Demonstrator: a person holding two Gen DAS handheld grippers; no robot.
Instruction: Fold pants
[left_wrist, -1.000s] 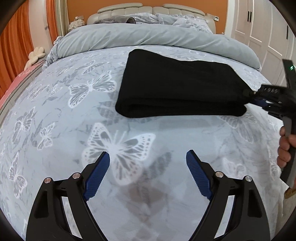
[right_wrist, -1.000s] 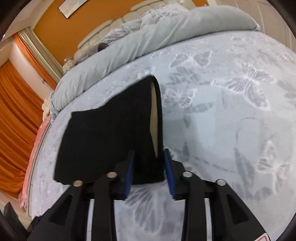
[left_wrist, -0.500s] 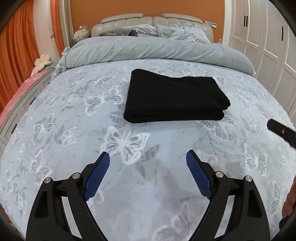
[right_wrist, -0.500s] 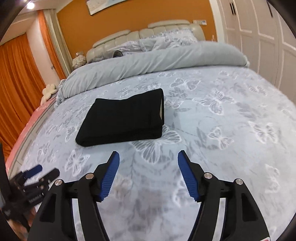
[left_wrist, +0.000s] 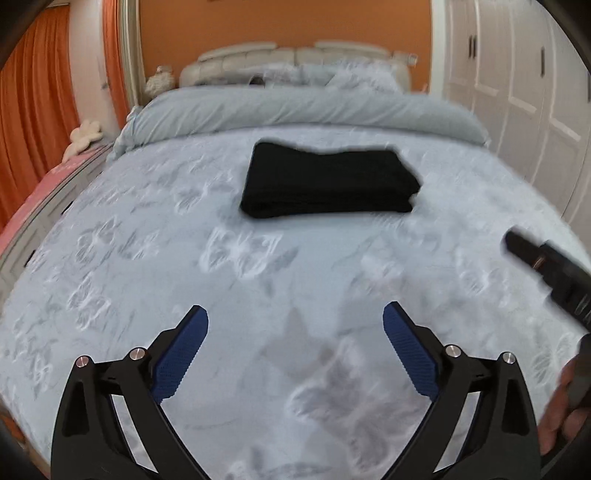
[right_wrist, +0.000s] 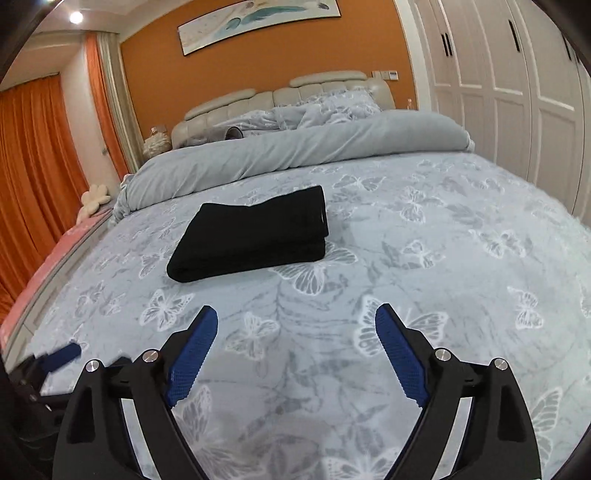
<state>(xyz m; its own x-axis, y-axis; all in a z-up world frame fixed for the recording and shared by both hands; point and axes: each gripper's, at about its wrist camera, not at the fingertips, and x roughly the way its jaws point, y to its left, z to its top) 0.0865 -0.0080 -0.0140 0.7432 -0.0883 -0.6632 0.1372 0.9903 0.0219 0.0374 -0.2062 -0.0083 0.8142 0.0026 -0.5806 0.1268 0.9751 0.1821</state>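
**Fold looks done, both grippers clear of the pants**

On the butterfly-print bedspread (right_wrist: 461, 266), the black pants (right_wrist: 251, 236) are seen lying as a compact, stacked rectangle, roughly mid-bed, below the rolled grey duvet (right_wrist: 295, 151). Layers are stacked with edges fairly even; one corner at the right end is seen slightly lifted in the left wrist view, which is blurred.

The left gripper (left_wrist: 295, 354) is seen with jaws spread and opening, nothing between the blue pads (left_wrist: 181, 354), only bedspread beneath. The right gripper (right_wrist: 296, 354) is likewise spread and opening, empty, well apart from the pants. No contact with the fabric is shown by either tool. Part of a hand (left_wrist: 565, 406) is glimpsed at the right edge of the left view, on the other tool's handle.

Judged from the layout: folding is essentially complete. Little is left, at most a tidy of the right-hand edge. No unfolded leg or loose waistband is visible.
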